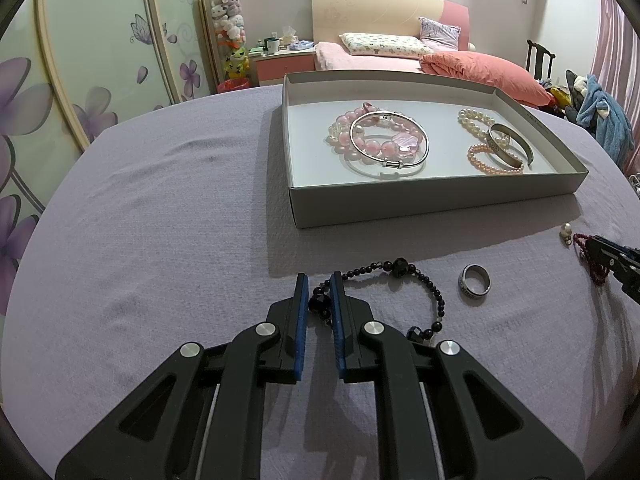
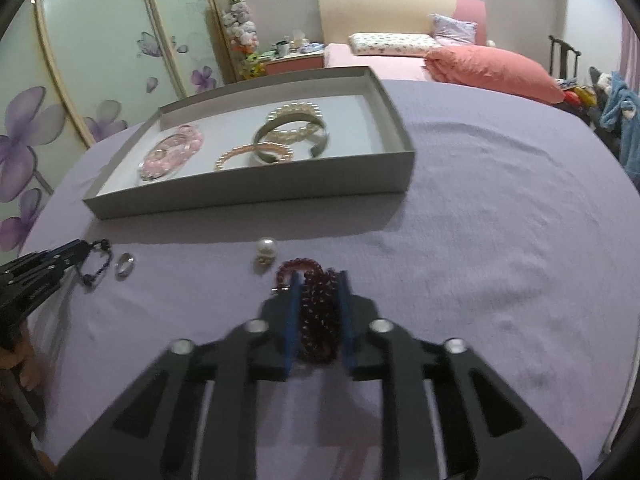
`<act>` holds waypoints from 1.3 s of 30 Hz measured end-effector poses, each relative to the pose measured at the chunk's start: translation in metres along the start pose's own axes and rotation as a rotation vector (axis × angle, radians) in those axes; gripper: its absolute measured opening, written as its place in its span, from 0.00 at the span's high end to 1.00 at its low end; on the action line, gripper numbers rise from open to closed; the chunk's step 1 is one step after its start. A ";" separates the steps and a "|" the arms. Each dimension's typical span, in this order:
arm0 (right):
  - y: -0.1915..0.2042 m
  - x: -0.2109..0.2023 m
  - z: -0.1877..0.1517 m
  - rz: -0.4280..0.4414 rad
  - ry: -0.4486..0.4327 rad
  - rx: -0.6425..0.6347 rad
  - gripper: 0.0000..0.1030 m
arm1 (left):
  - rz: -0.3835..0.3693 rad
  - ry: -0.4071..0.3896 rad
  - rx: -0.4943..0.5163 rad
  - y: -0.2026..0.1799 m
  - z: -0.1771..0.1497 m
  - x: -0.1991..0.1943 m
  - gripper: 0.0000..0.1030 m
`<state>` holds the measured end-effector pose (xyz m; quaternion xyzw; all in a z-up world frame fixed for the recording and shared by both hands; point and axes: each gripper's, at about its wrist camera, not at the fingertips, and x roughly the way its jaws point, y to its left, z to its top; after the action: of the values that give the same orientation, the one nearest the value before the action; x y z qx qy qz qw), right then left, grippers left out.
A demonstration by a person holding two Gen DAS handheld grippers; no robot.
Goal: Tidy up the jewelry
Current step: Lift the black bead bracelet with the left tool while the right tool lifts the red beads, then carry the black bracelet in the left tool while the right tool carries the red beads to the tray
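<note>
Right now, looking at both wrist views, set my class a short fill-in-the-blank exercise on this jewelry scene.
1. The left gripper straddles the ____ bead bracelet.
2. The dark red bead bracelet lies between the ____ gripper's fingers.
3. The silver ring lies on the ____ cloth, outside the box.

Missing words: black; right; purple

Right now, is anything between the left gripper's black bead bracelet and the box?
Nothing visible. Bare purple cloth separates the black bead bracelet from the box; only its near wall must be cleared. The steel ring lies off right.
</note>
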<state>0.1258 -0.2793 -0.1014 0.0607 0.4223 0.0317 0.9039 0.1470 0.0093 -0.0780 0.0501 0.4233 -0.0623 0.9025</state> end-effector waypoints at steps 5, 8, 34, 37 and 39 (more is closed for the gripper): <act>0.004 -0.003 -0.001 0.015 -0.010 0.006 0.91 | -0.020 -0.004 -0.007 0.002 0.000 0.000 0.89; 0.001 -0.018 0.000 0.047 -0.069 0.034 0.92 | -0.049 -0.027 -0.041 0.008 -0.002 -0.006 0.89; 0.053 -0.126 0.013 0.093 -0.525 -0.041 0.92 | -0.048 -0.421 -0.032 -0.028 0.007 -0.108 0.89; 0.061 -0.135 0.011 0.055 -0.589 -0.064 0.92 | -0.023 -0.471 -0.024 -0.035 0.007 -0.115 0.89; 0.065 -0.140 0.011 0.040 -0.624 -0.073 0.92 | -0.007 -0.506 -0.019 -0.040 0.007 -0.120 0.89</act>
<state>0.0440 -0.2314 0.0201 0.0432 0.1216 0.0443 0.9906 0.0698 -0.0225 0.0171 0.0232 0.1847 -0.0719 0.9799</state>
